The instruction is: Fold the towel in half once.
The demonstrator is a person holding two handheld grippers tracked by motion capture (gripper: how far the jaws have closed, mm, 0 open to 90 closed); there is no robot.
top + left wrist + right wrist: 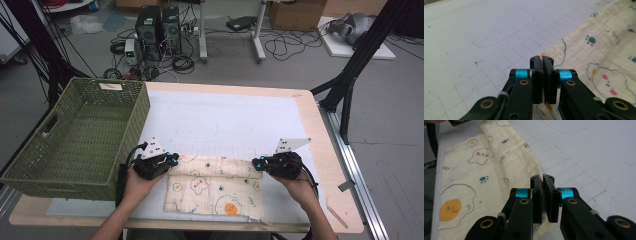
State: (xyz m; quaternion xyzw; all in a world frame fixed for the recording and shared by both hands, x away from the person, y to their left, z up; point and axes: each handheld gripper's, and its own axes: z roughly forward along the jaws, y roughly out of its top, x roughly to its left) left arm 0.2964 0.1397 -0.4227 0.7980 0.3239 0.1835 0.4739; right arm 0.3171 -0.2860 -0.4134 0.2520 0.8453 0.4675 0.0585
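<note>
Tools, left [172, 159] and right [256, 163], pinch the cloth's [215, 187] far corners; bare mat [225, 120] beyond.

cloth [599, 50] corner: hidden between the left gripper's [542, 61] closed jaws
cloth edge: hidden beneath the right gripper [542, 180]

One printed cloth [215, 189] lies on one table [327, 165], beside one green woven basket [80, 137]. Two handheld grippers, left [172, 159] and right [256, 164], work the cloth. Two computer towers [159, 25] stand on the floor.
</note>
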